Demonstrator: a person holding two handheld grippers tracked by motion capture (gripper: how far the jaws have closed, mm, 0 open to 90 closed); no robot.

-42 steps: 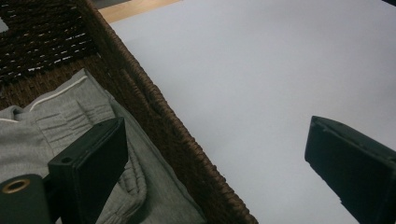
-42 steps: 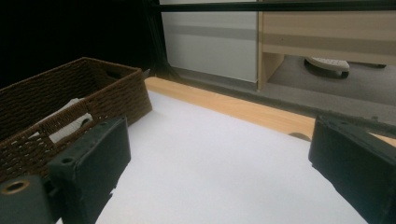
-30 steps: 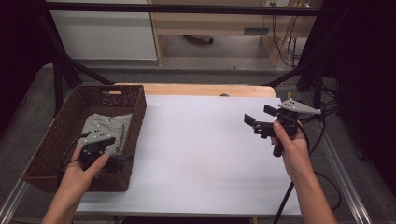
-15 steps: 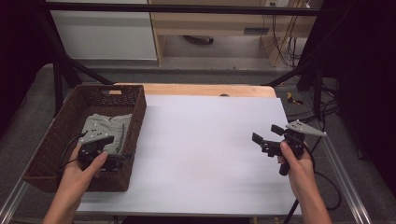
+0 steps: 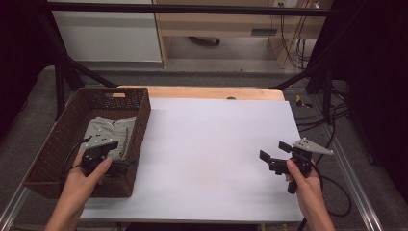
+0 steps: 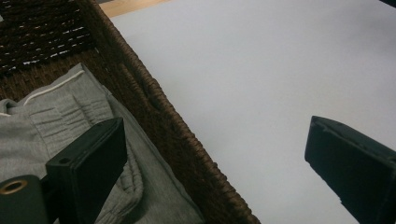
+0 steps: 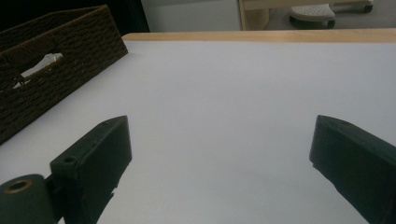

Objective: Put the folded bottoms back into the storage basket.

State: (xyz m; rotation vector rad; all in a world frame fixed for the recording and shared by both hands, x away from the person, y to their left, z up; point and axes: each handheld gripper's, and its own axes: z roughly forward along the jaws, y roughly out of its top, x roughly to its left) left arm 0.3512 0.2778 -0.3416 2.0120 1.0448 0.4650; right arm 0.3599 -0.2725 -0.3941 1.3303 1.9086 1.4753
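One grey garment (image 6: 56, 121) in basket (image 5: 62, 144) — under gaping left tongs (image 6: 215, 154).

You have nothing to read here: no text, label, brand, number or sign can be made out on anything in view. A pale label-like patch sits on the wooden furniture (image 5: 262, 32) at 12 o'clock beyond the desk, but whatever is printed on it is too small and blurred to tell.
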